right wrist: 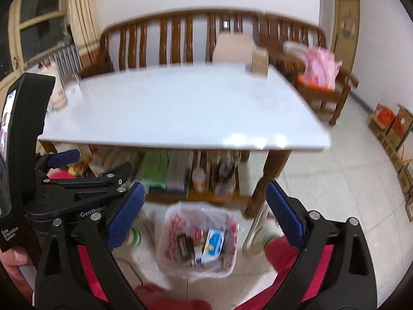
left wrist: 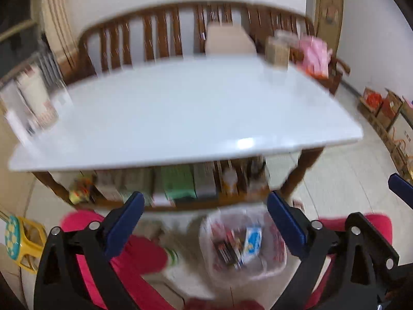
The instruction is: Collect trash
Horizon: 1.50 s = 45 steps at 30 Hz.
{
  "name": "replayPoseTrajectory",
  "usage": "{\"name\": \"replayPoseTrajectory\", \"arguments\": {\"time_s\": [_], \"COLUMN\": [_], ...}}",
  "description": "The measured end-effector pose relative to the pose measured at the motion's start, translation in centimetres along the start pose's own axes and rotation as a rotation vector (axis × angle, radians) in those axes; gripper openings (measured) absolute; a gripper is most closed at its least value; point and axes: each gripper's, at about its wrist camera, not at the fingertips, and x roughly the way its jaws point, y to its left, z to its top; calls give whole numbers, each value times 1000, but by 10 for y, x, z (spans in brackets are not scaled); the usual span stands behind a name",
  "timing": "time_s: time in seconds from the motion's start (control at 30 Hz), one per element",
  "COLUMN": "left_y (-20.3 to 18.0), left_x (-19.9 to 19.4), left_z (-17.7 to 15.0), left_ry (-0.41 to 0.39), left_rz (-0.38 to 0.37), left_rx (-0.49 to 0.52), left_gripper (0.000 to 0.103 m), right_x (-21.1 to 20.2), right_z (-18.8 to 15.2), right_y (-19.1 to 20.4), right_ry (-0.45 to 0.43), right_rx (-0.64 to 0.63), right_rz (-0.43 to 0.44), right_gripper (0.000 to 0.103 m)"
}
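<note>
The left gripper [right wrist: 98, 165] reads "GenRobot" and "Data Acquisition System".

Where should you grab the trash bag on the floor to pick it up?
Probably the rim of the plastic bag, coming from above. The bag sits open on the floor with boxes inside, so pinching the loose top edge should lift it without spilling. Both the left gripper and right gripper are open and empty.

Bright, motion-blurred fisheye views; glare, perhaps overhead, on table [left wrist: 180, 108].
</note>
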Motion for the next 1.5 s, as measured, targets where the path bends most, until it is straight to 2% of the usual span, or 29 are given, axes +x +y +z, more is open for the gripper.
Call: {"name": "replayPoseTrajectory", "arguments": {"time_s": [0.17, 0.4, 0.6, 0.7, 0.87, 1.5], "left_y": [4, 12, 19, 23, 25, 27], "left_x": [-54, -110, -143, -152, -159, -160], "left_z": [18, 28, 28, 28, 27, 28], "left_ry": [-163, -302, -384, -395, -396, -377], "left_rz": [53, 76, 82, 65, 84, 92], "left_rx": [-4, -33, -54, -63, -80, -80], "left_gripper": [95, 95, 95, 95, 95, 95], "right_x": [-52, -100, -128, -135, -142, -144], "right_z": [20, 33, 35, 36, 37, 37], "right_y": [7, 18, 23, 23, 28, 27], "right_ry": [-143, -271, -327, -343, -355, -345], "right_rx": [-23, -44, -42, -42, -43, -35], "right_rz": [-42, -85, -80, -79, -84, -90], "right_gripper": [95, 96, 96, 96, 96, 96]}}
